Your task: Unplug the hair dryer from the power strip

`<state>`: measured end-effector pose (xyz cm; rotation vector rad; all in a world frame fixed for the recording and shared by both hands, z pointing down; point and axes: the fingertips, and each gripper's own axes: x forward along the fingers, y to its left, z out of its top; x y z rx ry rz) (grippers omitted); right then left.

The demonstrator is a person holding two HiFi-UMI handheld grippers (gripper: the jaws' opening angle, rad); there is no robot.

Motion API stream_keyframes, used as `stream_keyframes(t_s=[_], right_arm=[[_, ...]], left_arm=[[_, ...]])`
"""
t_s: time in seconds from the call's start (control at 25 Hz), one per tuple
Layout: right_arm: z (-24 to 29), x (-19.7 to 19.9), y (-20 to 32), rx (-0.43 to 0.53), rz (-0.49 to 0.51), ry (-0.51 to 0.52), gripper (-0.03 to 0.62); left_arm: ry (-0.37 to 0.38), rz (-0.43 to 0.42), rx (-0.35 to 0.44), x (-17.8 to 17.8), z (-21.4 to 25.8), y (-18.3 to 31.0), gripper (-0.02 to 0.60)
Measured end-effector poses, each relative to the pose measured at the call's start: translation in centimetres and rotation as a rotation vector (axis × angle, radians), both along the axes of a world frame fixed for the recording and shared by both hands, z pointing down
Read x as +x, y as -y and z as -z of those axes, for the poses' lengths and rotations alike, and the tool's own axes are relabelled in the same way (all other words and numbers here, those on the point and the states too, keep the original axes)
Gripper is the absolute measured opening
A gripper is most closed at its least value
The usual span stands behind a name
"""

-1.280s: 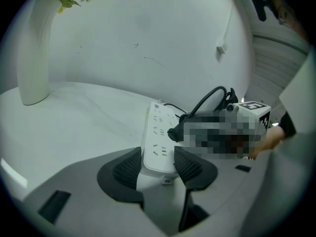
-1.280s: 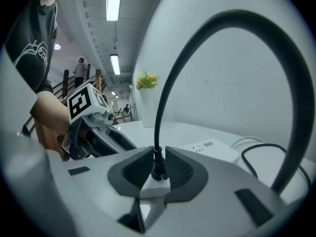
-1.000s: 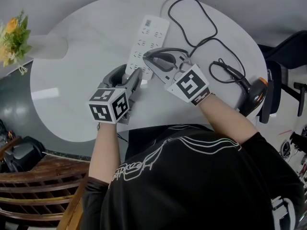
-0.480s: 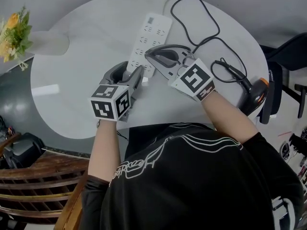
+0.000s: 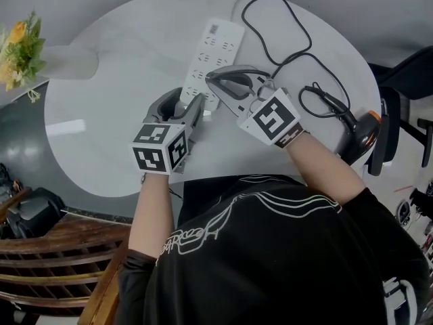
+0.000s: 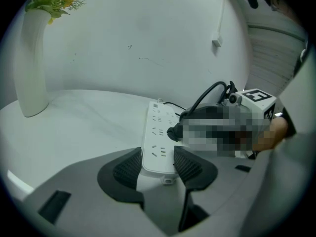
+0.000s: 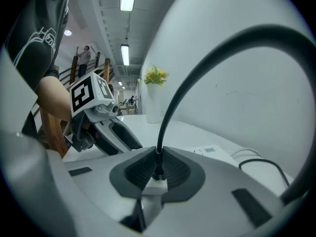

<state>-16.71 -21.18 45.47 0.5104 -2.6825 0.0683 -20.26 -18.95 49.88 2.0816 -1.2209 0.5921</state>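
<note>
A white power strip lies on the round white table. My left gripper is shut on the strip's near end, one pad on each side. My right gripper is shut on the black plug of the hair dryer's cord, which sits against the strip's top face. The black cord loops across the table to the black and orange hair dryer at the right edge. Whether the plug's pins are still in the socket is hidden by the jaws.
A white vase with yellow flowers stands at the table's left edge. A wooden chair is at the lower left and a dark chair at the right, behind the dryer.
Both grippers keep their holds. The left gripper has drifted slightly right and toward me; the strip and plug look unmoved.
</note>
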Motion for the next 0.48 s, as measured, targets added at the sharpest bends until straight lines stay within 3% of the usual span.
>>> stream_keyframes(t_s=[0.16, 0.48], right_arm=[[-0.05, -0.09, -0.2, 0.017, 0.01, -0.019, 0.024], [-0.07, 0.23, 0.48, -0.108, -0.001, 0.038, 0.025]], left_arm=[[-0.005, -0.006, -0.007, 0.0, -0.03, -0.08, 0.207], [0.013, -0.009, -0.009, -0.01, 0.1, 0.03, 0.206]])
